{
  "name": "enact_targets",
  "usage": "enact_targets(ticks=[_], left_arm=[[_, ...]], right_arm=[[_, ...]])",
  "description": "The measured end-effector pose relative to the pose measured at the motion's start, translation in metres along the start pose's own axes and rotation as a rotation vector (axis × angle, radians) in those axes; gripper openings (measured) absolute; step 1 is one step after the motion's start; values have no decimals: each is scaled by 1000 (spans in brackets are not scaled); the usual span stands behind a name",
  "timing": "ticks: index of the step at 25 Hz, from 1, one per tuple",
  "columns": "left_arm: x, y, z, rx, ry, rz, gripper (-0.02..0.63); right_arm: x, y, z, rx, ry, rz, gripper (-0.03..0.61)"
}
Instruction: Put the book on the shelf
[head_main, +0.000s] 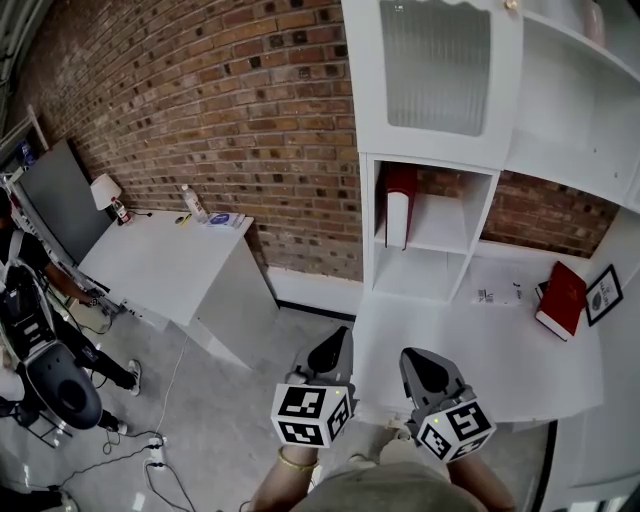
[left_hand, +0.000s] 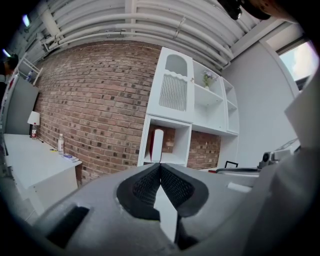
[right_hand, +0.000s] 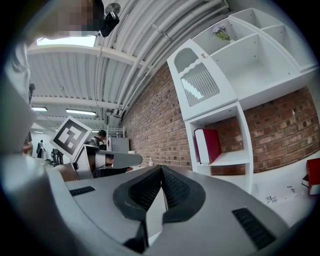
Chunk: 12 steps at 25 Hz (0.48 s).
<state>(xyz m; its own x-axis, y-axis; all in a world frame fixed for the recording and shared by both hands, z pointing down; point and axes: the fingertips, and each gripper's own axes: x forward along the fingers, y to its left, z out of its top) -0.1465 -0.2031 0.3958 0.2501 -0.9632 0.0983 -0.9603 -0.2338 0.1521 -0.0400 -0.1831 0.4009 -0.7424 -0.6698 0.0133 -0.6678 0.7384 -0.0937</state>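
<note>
One red book (head_main: 562, 298) lies flat on the white desk (head_main: 480, 350) at the right, also at the right edge of the right gripper view (right_hand: 314, 175). Another red book (head_main: 400, 205) stands upright in the upper cubby of the white shelf unit (head_main: 480, 210); both gripper views show it (left_hand: 156, 145) (right_hand: 210, 145). My left gripper (head_main: 333, 352) and right gripper (head_main: 425, 368) hover side by side over the desk's near edge, well short of both books. Each has its jaws shut with nothing between them (left_hand: 160, 164) (right_hand: 161, 167).
A black picture frame (head_main: 603, 294) leans beside the lying book, and a printed sheet (head_main: 497, 295) lies on the desk. At left stands a white side table (head_main: 170, 265) with a bottle (head_main: 193, 203) and a small lamp (head_main: 104, 190). People and cables (head_main: 150, 455) occupy the floor at far left.
</note>
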Motion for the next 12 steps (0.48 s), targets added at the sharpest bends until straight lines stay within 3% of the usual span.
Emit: enact_targets(ticks=[12], left_arm=[[-10, 3, -14, -11, 20, 6, 9]], right_arm=[[-1, 7, -3, -15, -2, 16, 6]])
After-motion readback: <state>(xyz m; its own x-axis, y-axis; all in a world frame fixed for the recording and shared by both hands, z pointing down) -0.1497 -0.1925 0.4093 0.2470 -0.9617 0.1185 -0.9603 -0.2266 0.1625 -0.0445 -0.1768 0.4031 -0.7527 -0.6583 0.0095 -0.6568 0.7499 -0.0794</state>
